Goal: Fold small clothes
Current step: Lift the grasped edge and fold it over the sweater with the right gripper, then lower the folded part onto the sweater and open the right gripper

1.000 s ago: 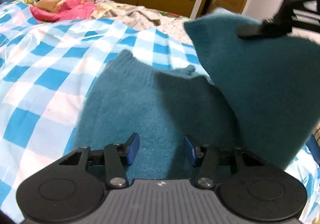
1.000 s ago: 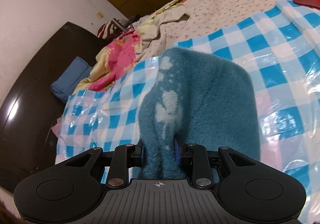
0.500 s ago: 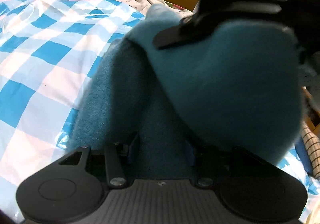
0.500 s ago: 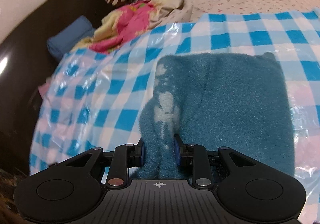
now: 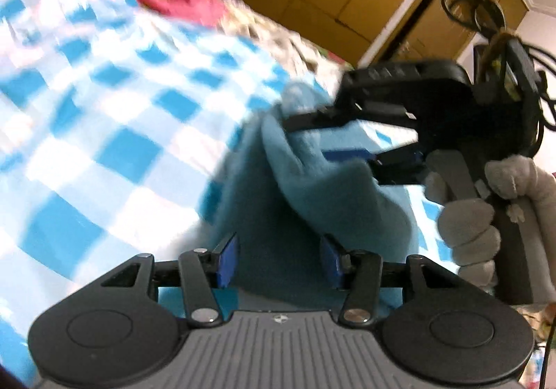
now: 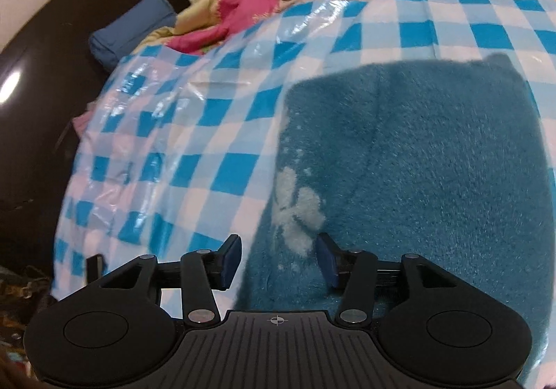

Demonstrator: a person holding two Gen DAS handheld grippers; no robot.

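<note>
1. The fuzzy teal knitted garment (image 6: 434, 163) is laid folded on the blue-and-white checked plastic sheet (image 6: 215, 131).
2. The right gripper (image 6: 278, 258) is held with jaws spread over the garment's white-flecked edge.
3. The left gripper (image 5: 278, 260) is held spread, garment between.
4. No writing can be read.

Left gripper (image 5: 279, 262): lower centre of the left wrist view, blue-padded fingers spread wide apart.
Right gripper (image 6: 278, 260): lower centre of its own view, fingers parted.
Gloved hand (image 5: 486, 211): right edge of the left wrist view, wrapped round the right gripper's handle.
</note>
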